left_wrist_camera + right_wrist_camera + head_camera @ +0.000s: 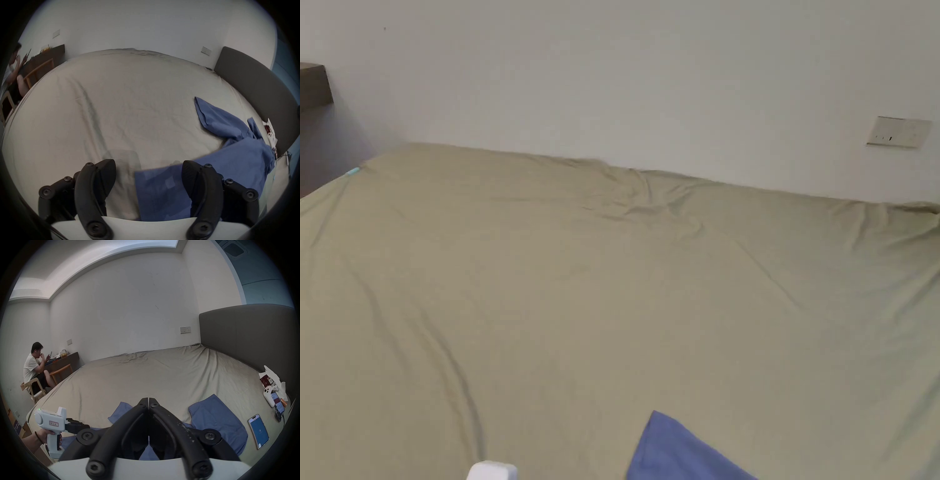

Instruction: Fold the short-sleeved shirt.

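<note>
The blue short-sleeved shirt [235, 154] lies rumpled on the bed's near right part, with one sleeve pointing toward the far wall. Its corner [675, 453] shows at the bottom of the head view. My left gripper [148, 165] is open, and a blurred edge of the shirt sits in the gap between its jaws. I cannot tell if that edge touches them. My right gripper [148, 400] is shut above the shirt [215, 420], with no cloth seen between its tips. In the right gripper view, a hand holds the white left gripper [76, 424] low at the left.
An olive sheet [581, 281] covers the bed, which has a grey headboard [243, 340] at the right. A phone [258, 431], a white controller [268, 395] and a bag [271, 378] lie near the headboard. A person [34, 369] sits at a desk at far left. A white housing [492, 470] pokes in at the bottom edge.
</note>
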